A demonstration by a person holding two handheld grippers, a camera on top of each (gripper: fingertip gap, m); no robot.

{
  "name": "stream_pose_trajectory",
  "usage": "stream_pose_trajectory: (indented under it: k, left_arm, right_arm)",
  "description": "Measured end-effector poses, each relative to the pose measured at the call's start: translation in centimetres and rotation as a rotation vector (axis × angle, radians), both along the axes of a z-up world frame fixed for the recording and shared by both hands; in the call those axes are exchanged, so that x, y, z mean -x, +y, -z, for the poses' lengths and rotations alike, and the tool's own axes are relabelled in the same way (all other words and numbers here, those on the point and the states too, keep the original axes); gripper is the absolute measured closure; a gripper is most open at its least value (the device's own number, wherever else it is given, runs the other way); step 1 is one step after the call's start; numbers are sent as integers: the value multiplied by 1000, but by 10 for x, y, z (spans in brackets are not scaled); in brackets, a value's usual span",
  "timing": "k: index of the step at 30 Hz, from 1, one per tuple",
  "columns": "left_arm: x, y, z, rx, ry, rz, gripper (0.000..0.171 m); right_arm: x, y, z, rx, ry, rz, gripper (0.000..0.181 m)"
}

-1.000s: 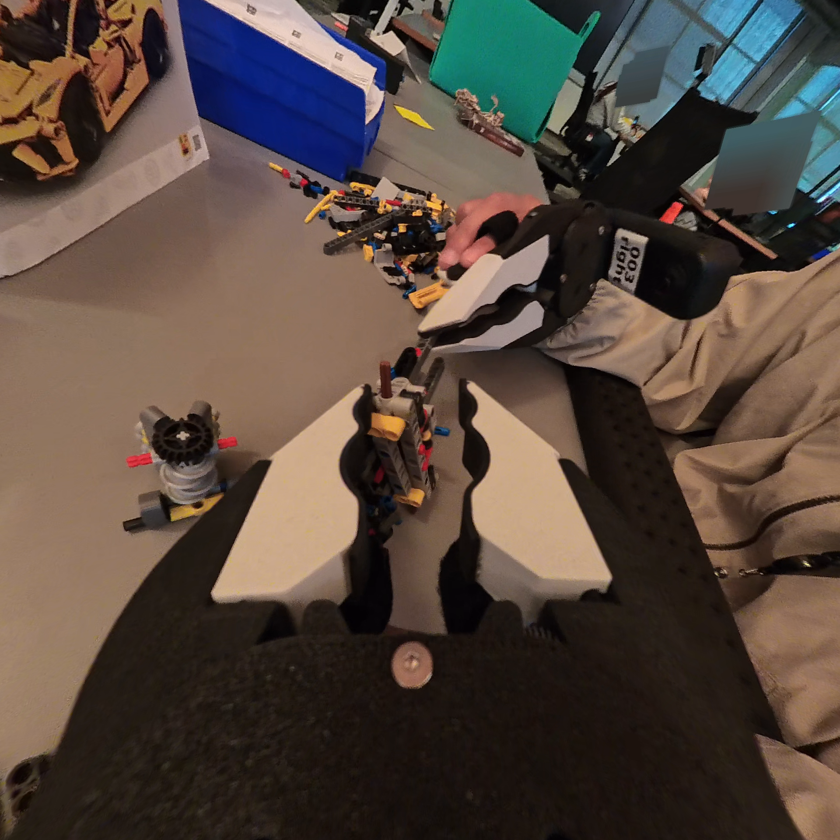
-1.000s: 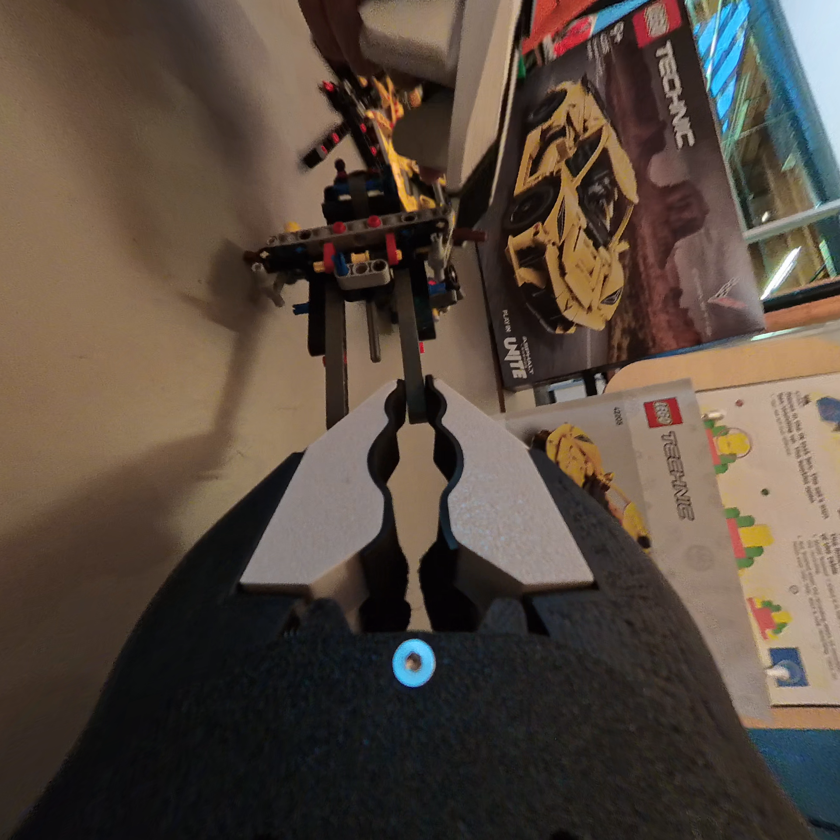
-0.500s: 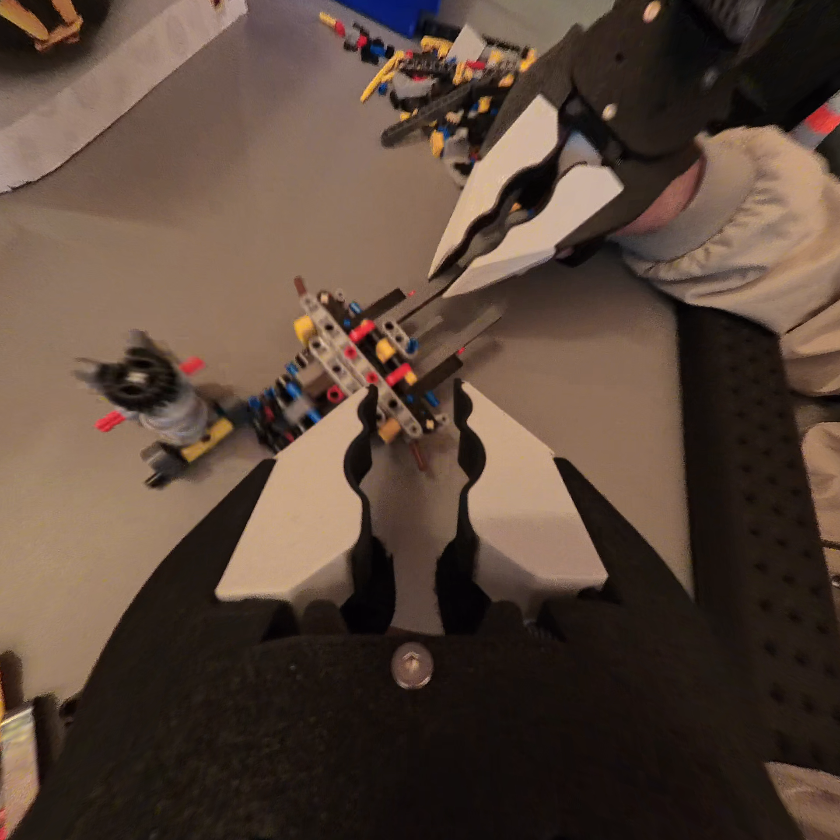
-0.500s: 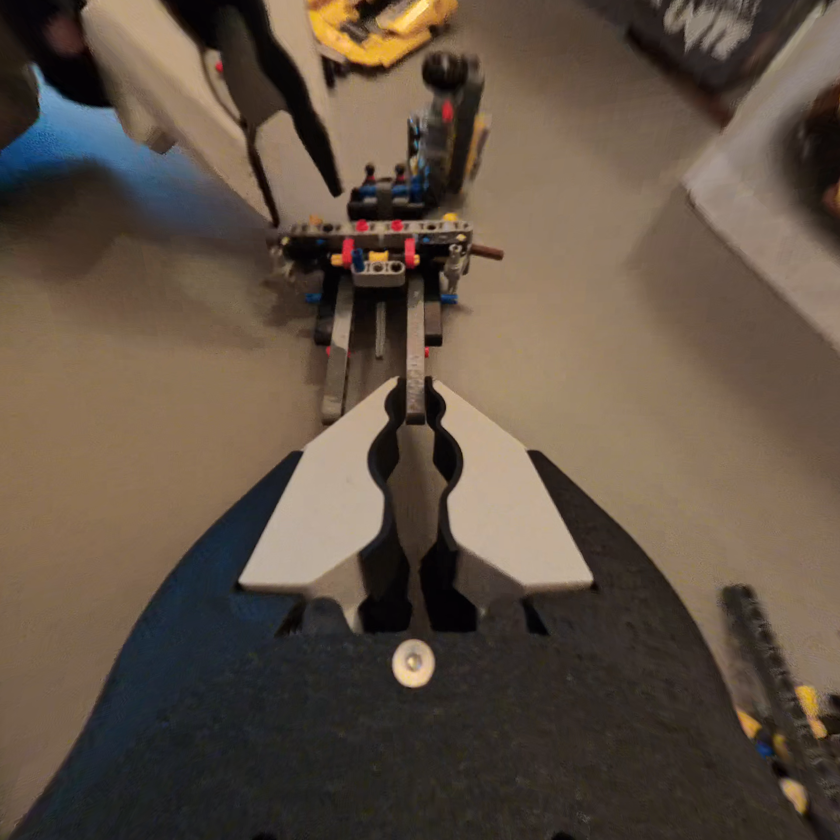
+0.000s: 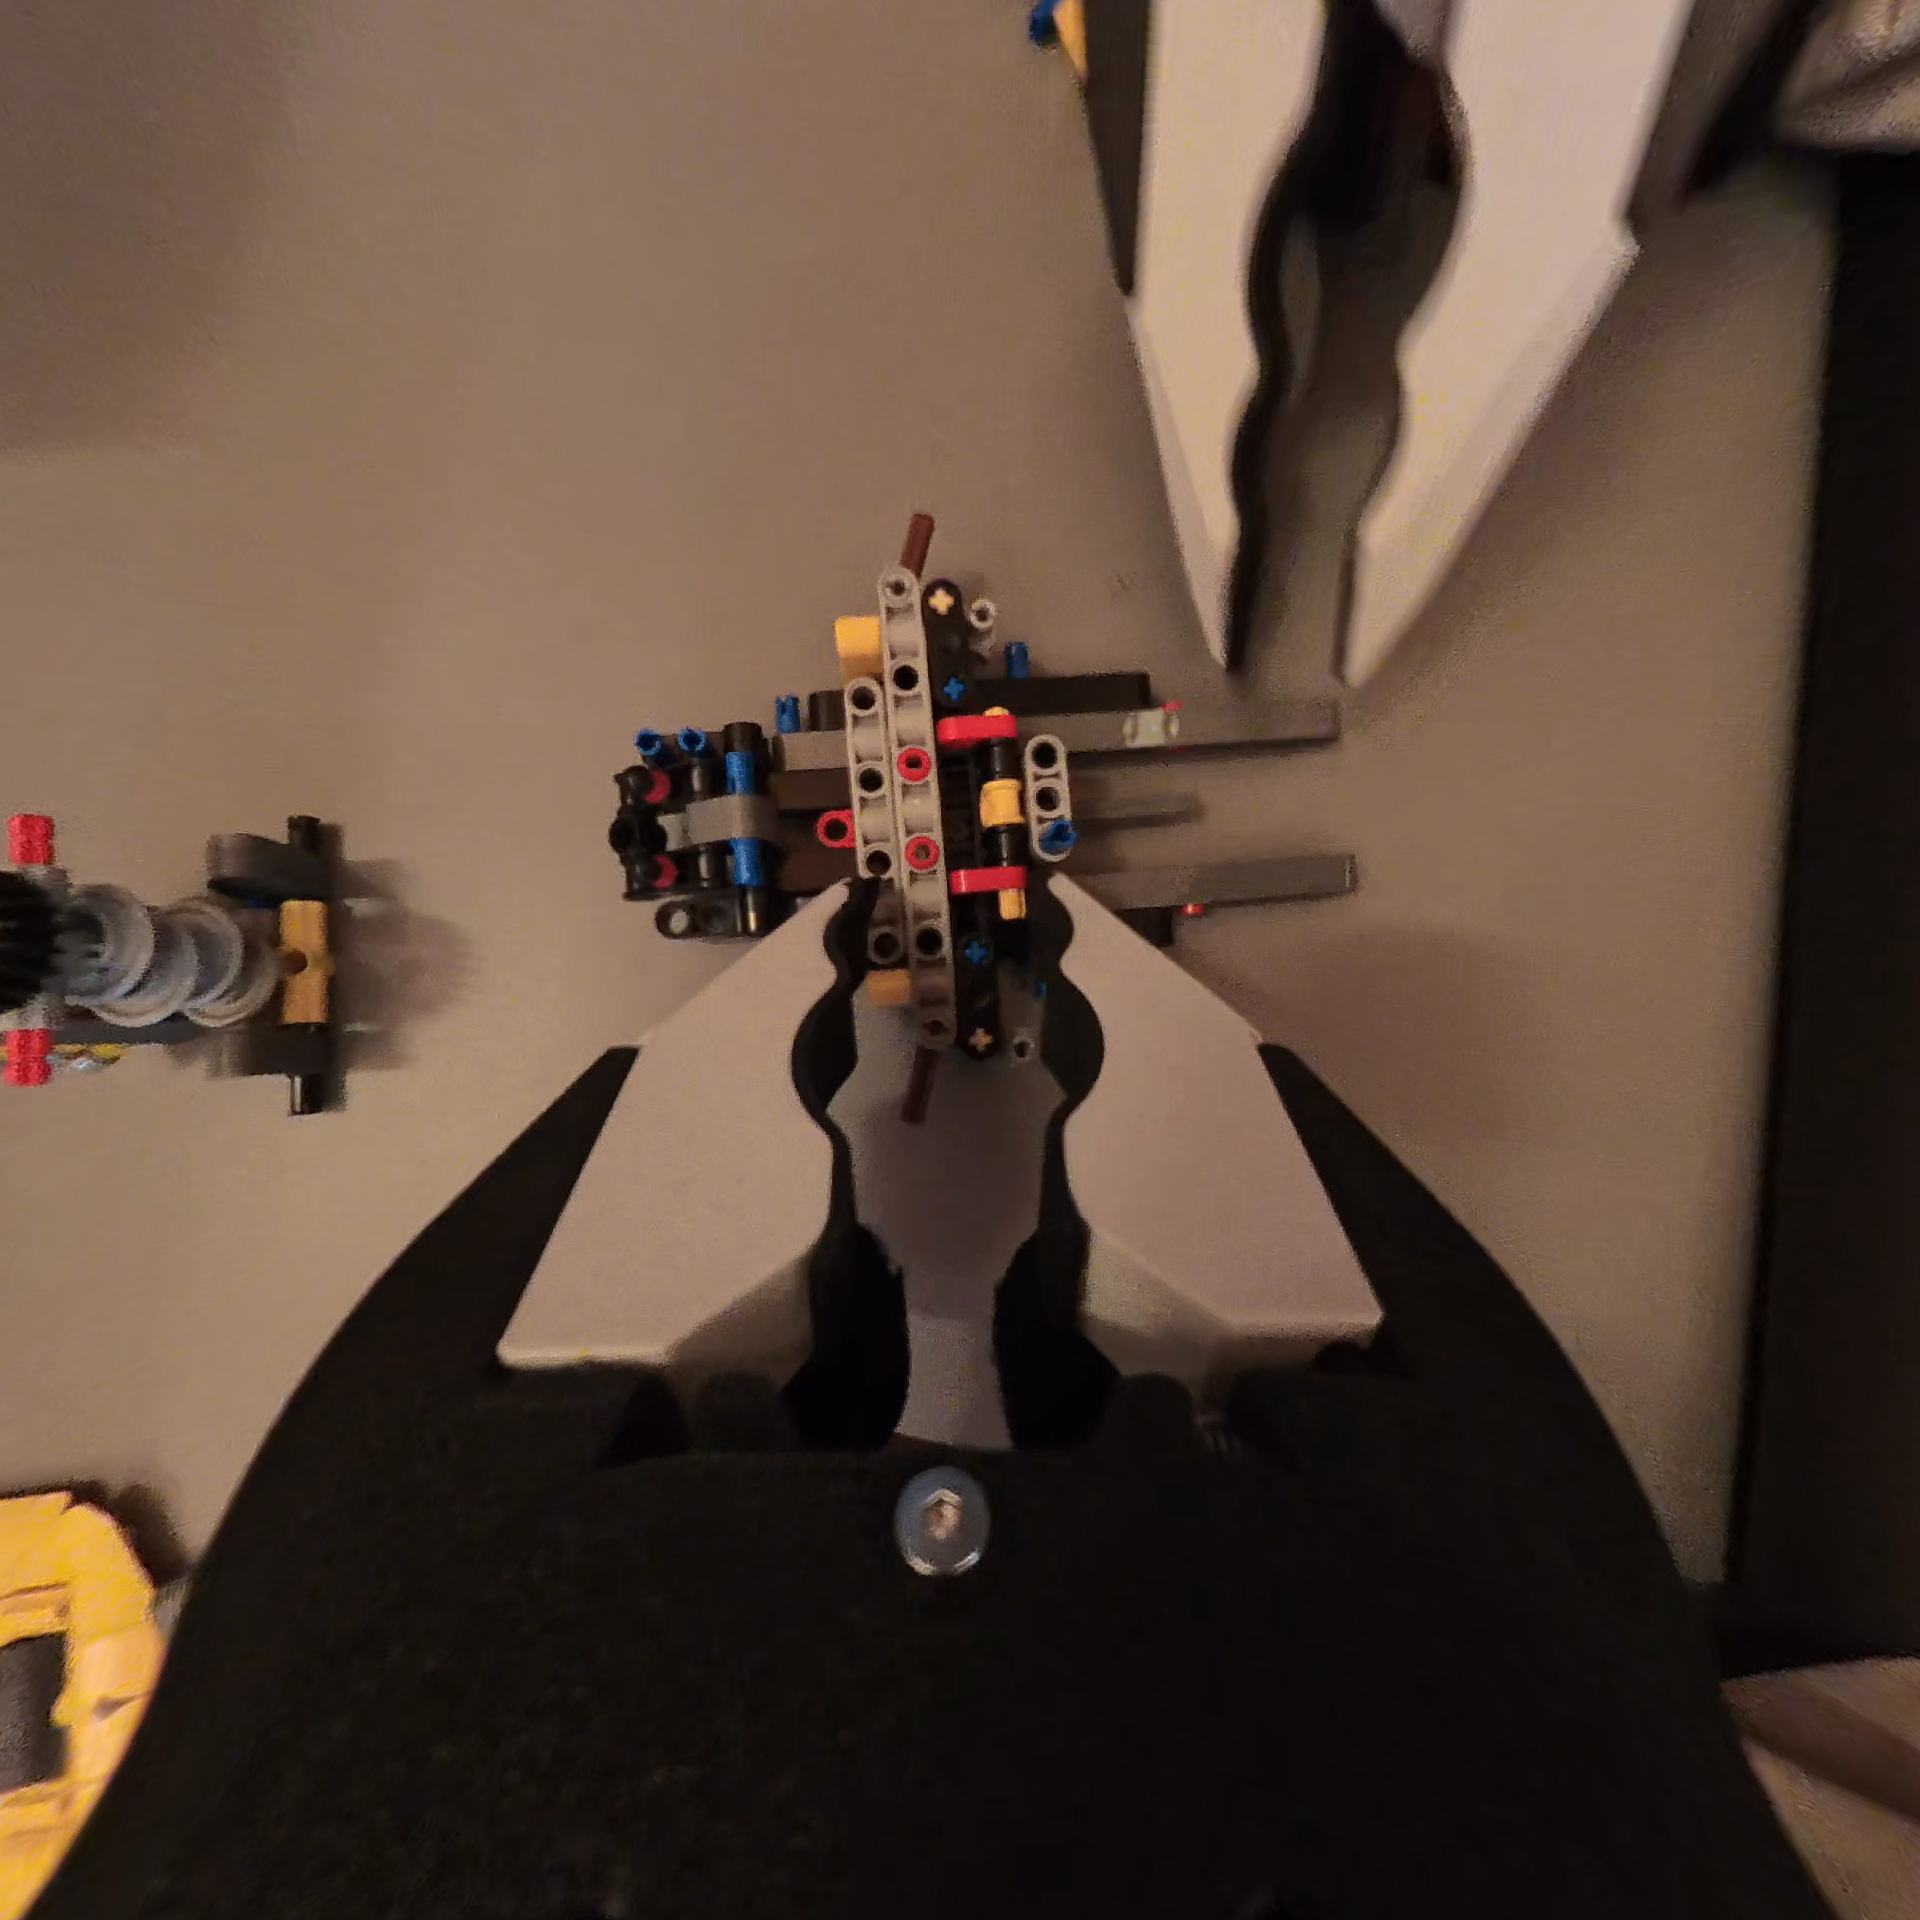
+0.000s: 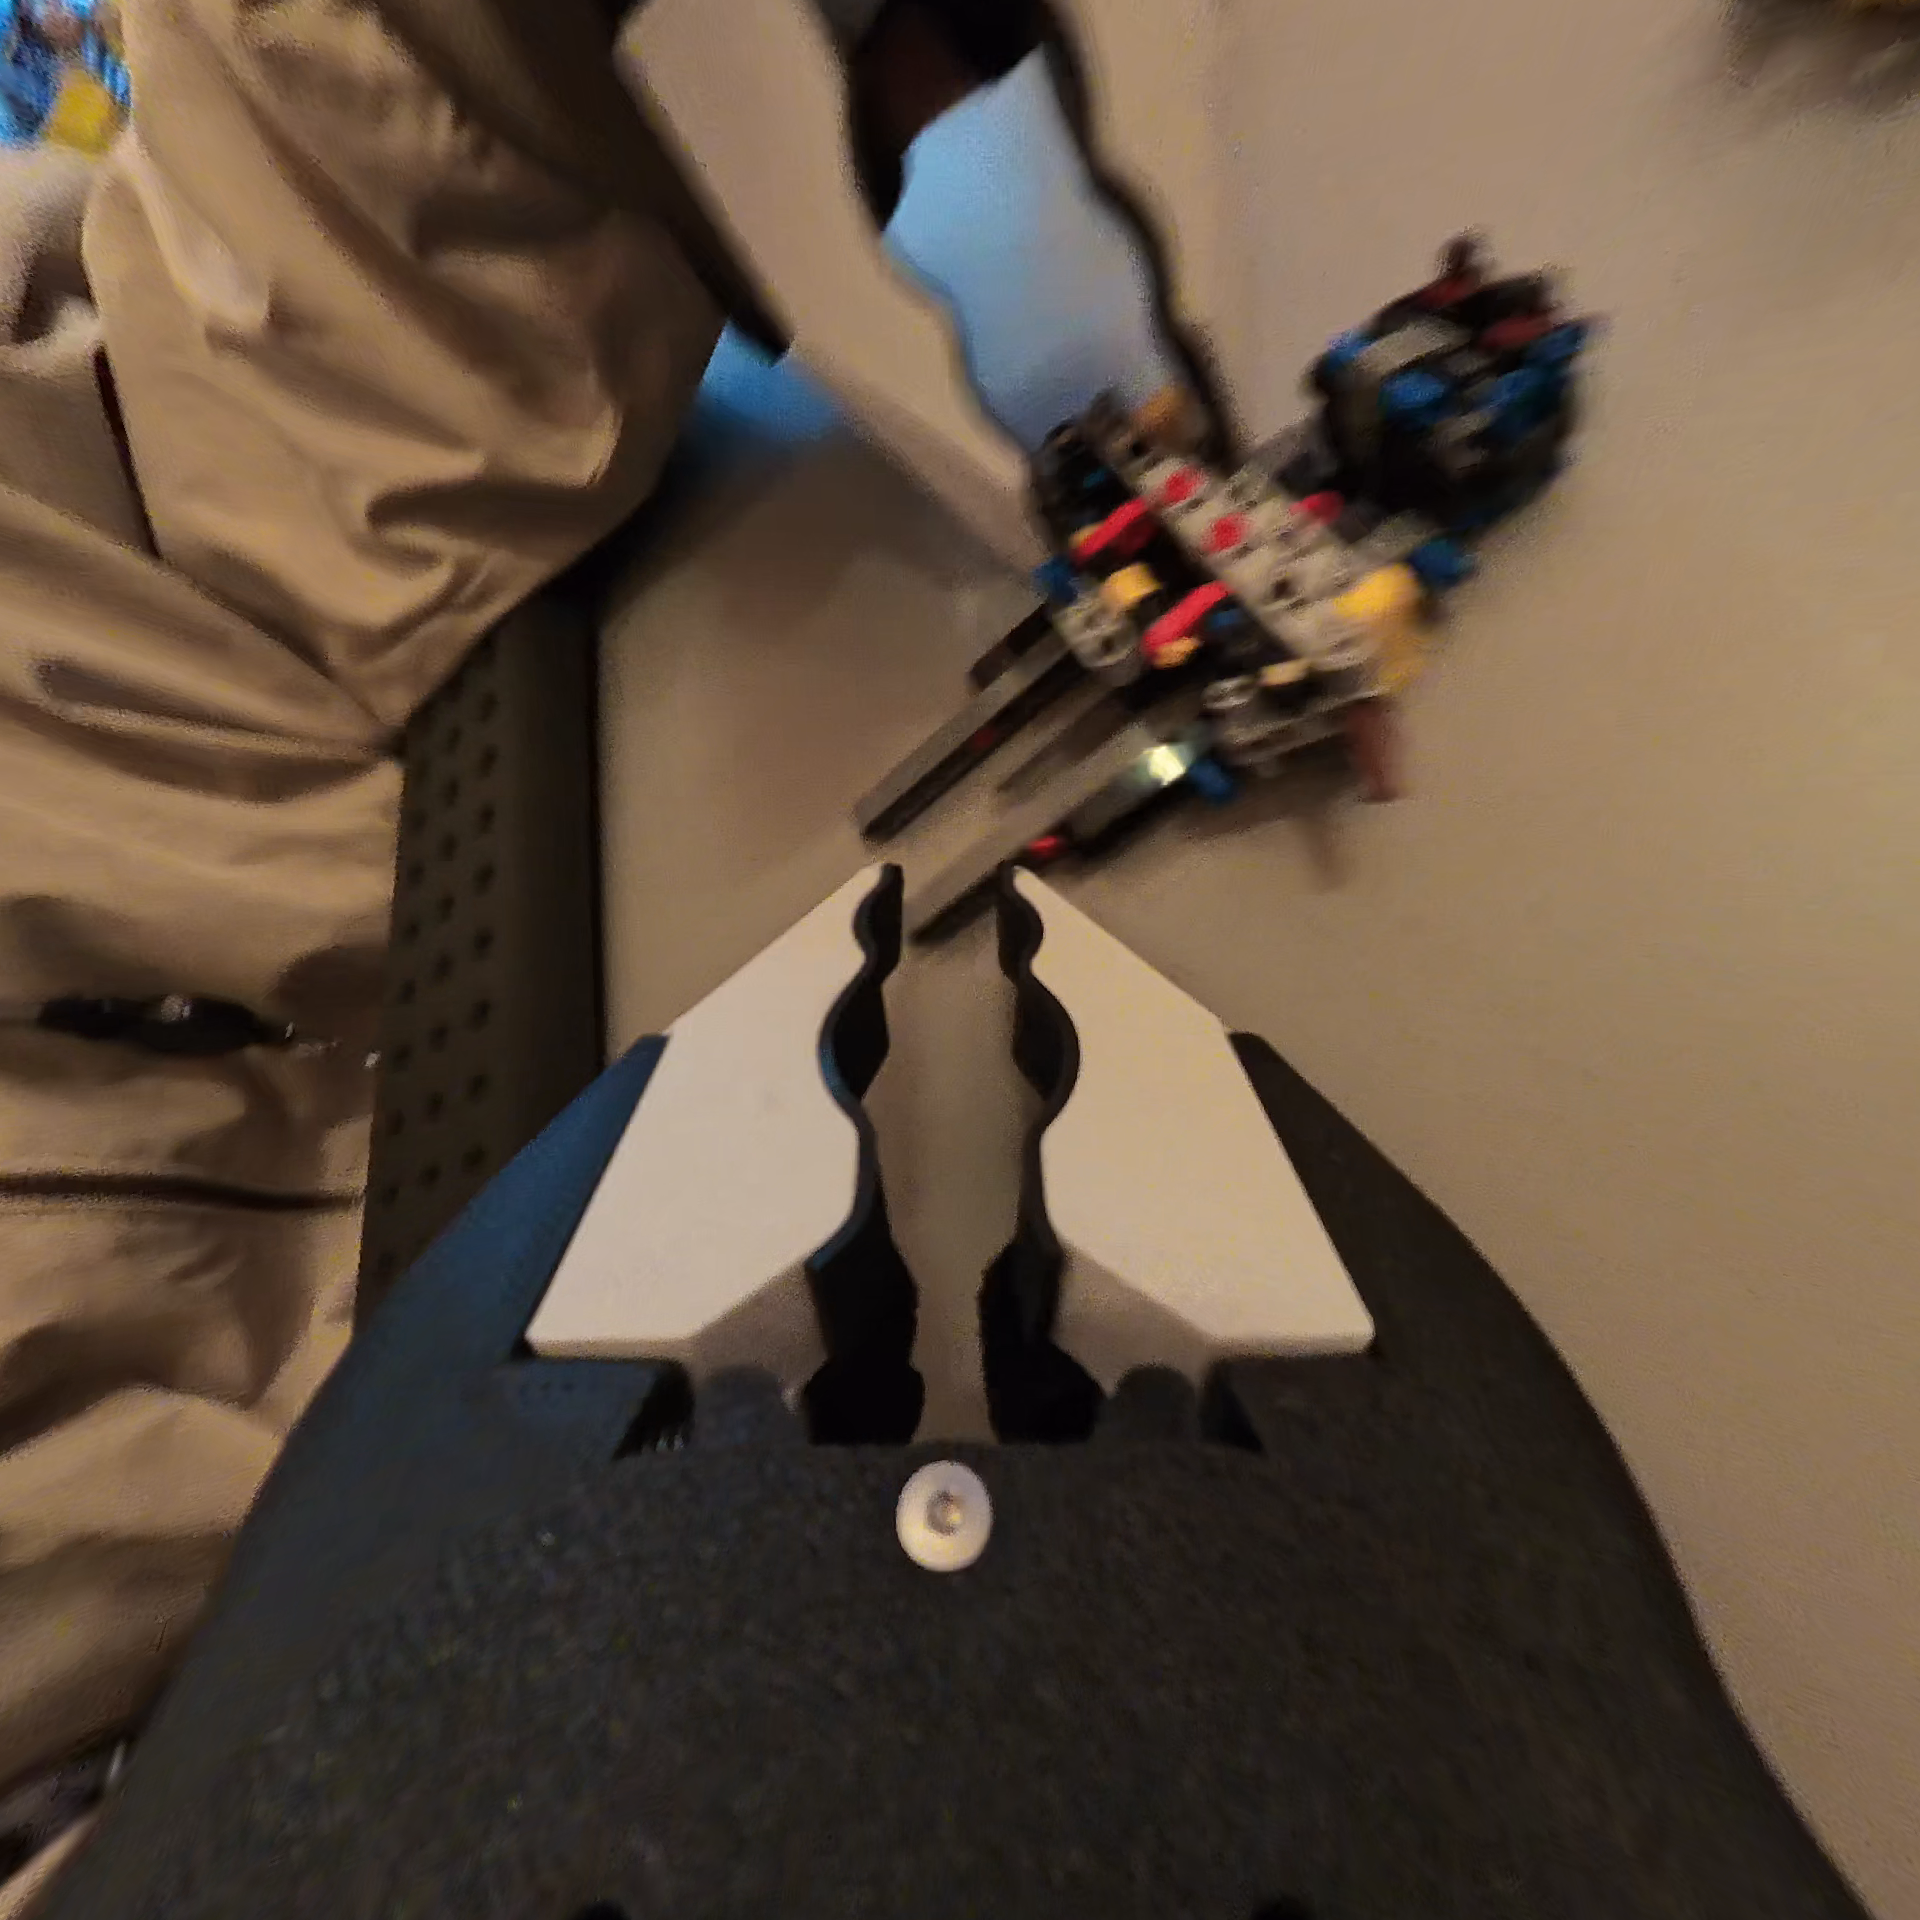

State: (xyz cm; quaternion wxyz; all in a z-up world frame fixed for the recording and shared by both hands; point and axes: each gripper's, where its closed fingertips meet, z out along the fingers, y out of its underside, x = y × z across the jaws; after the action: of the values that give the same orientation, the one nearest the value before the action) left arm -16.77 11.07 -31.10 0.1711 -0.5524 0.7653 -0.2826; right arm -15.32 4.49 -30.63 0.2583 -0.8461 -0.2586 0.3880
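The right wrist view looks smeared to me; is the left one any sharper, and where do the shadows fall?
Right wrist view: the brick assembly and beige sleeve are motion-blurred. Left wrist view: the same assembly is crisp, though the geared piece and right gripper smear; soft shadows on the grey table.

The grey table (image 5: 416,416) is viewed steeply from above and close up by both wrist cameras, facing each other from opposite sides; the brick model (image 5: 914,790) (image 6: 1247,561) between them is shared.
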Motion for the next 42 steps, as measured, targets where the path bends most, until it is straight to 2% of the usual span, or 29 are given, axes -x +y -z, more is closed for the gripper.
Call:
stream_pose_trajectory:
  k: [2, 5, 7, 10, 14, 15, 17, 19, 21, 22, 24, 25, 27, 29, 32, 35, 37, 39, 40, 42]
  left_arm:
    - [0, -2, 0, -53, -11, 39, 141]
    - [-3, -1, -1, -85, -12, 56, 142]
    - [-10, 1, -5, -137, -62, 68, 149]
    - [-22, 2, -19, -177, -156, 57, 149]
    - [-29, -3, -36, -160, -254, 60, 149]
    - [-30, -4, -40, -153, -280, 61, 149]
    - [-34, -3, -50, -152, -334, 45, 148]
    - [-39, 6, -61, -140, -377, -36, 148]
    - [-45, 25, -90, -63, -505, -187, 139]
    - [-46, 33, -112, 30, -610, -256, 139]
    - [-41, 51, -147, 307, -789, -378, 137]
    - [-39, 53, -155, 473, -832, -402, 135]
    - [-43, 37, -154, 758, -812, -334, 130]
    - [-55, 15, -150, 930, -779, -282, 130]
    - [-78, -13, -136, 980, -716, -261, 129]
    - [-87, -23, -136, 984, -737, -272, 131]
    - [-85, -23, -139, 989, -754, -260, 146]
    - [-82, -24, -139, 985, -758, -249, 152]
    - [-82, -23, -138, 971, -754, -256, 163]
    - [-81, -24, -137, 951, -752, -247, 164]
  right_arm:
    - [-21, 18, 0, 9, -11, 126, 171]
    - [-40, 31, 5, 43, 7, 247, 165]
    - [-35, 31, 8, 93, 62, 246, 157]
    - [-31, 35, 4, 141, 143, 275, 156]
    - [-35, 42, 2, 160, 200, 320, 149]
    - [-29, 41, -7, 161, 265, 300, 157]
    - [-30, 44, -12, 182, 323, 332, 160]
    - [-41, 51, -31, 129, 418, 385, 167]
    - [-62, 59, -58, 31, 520, 464, 176]
    - [-71, 60, -69, -16, 546, 487, 175]
    - [-84, 61, -94, -134, 635, 524, 176]
    - [-89, 60, -106, -175, 694, 540, 175]
    - [-100, 64, -116, -238, 740, 611, 175]
    - [-103, 65, -126, -316, 782, 642, 175]
    - [-91, 63, -142, -365, 874, 600, 176]
    - [-70, 65, -136, -353, 787, 549, 175]
    - [-59, 64, -134, -372, 724, 516, 175]
    - [-55, 63, -136, -375, 720, 497, 175]
    - [-53, 62, -137, -360, 743, 475, 175]
    - [-53, 61, -137, -332, 764, 462, 176]
